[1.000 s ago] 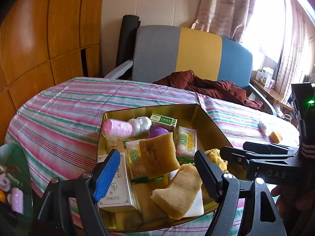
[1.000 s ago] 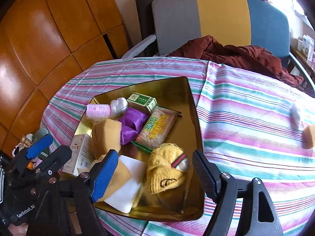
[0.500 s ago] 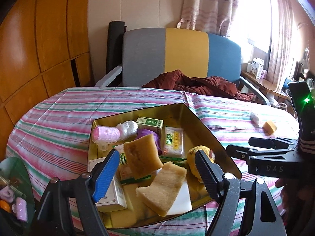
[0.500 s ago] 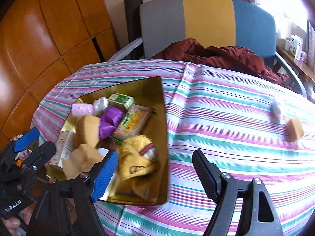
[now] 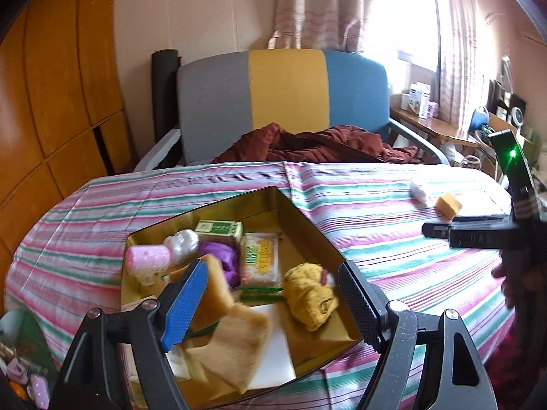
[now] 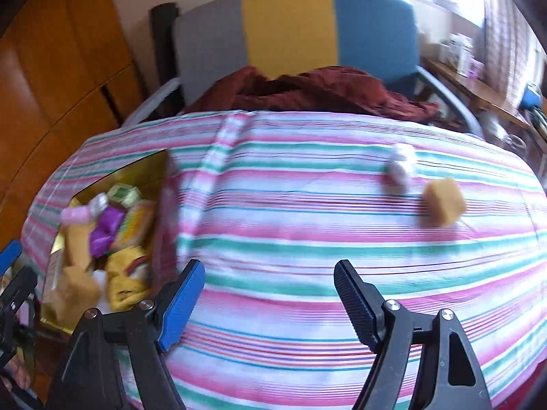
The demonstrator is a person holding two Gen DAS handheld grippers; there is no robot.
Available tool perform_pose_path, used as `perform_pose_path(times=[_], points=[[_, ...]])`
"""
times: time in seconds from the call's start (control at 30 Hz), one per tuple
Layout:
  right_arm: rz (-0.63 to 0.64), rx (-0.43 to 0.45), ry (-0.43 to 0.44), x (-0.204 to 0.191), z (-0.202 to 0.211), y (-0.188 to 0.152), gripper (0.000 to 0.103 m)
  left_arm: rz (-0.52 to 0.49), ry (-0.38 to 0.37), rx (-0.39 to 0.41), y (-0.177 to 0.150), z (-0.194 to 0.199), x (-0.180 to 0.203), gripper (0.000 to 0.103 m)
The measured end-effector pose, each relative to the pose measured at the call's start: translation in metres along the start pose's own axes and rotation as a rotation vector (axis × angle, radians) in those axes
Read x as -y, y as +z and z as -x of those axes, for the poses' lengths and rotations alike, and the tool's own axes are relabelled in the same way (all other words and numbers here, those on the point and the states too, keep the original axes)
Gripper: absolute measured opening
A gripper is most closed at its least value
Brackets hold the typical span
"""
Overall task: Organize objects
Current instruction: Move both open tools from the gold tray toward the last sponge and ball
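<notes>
A gold tin box on the striped tablecloth holds several items: a pink roller, a green carton, a snack packet, a yellow knit hat and tan sponges. My left gripper hovers open over the box's near side, nothing between its fingers. My right gripper is open above bare cloth right of the box. Far right on the cloth lie a tan sponge cube and a small white bundle; both also show in the left wrist view, cube, bundle.
A grey, yellow and blue chair with a dark red garment stands behind the table. Wooden panels line the left wall. A side shelf with small boxes sits at the right by the curtained window.
My right gripper has swung right, from over the box to over the striped cloth, nearer the sponge cube. My left gripper has drifted a little and rolled; the box now looks further left and lower.
</notes>
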State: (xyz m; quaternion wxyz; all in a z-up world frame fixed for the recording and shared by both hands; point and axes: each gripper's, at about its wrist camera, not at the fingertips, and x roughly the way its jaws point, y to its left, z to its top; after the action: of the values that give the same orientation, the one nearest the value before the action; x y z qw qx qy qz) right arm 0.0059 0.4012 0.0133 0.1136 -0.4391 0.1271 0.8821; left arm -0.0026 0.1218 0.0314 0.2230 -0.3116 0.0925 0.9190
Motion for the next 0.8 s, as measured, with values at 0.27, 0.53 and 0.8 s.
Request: perform_pose_path(times=[0.27, 0.53, 0.8], points=[[-0.122, 0.01, -0.088, 0.072, 0.009, 0.016, 0.079, -0.066, -0.066, -0.008, 0.011, -0.013, 0.035, 0.079], [-0.205, -0.014, -0.145, 0.126, 0.002, 0.027, 0.079, -0.119, -0.108, -0.028, 0.019, -0.029, 0.066, 0.08], [-0.247, -0.062, -0.19, 0.166, -0.02, 0.035, 0.079, -0.176, -0.136, -0.064, 0.024, -0.053, 0.094, 0.08]])
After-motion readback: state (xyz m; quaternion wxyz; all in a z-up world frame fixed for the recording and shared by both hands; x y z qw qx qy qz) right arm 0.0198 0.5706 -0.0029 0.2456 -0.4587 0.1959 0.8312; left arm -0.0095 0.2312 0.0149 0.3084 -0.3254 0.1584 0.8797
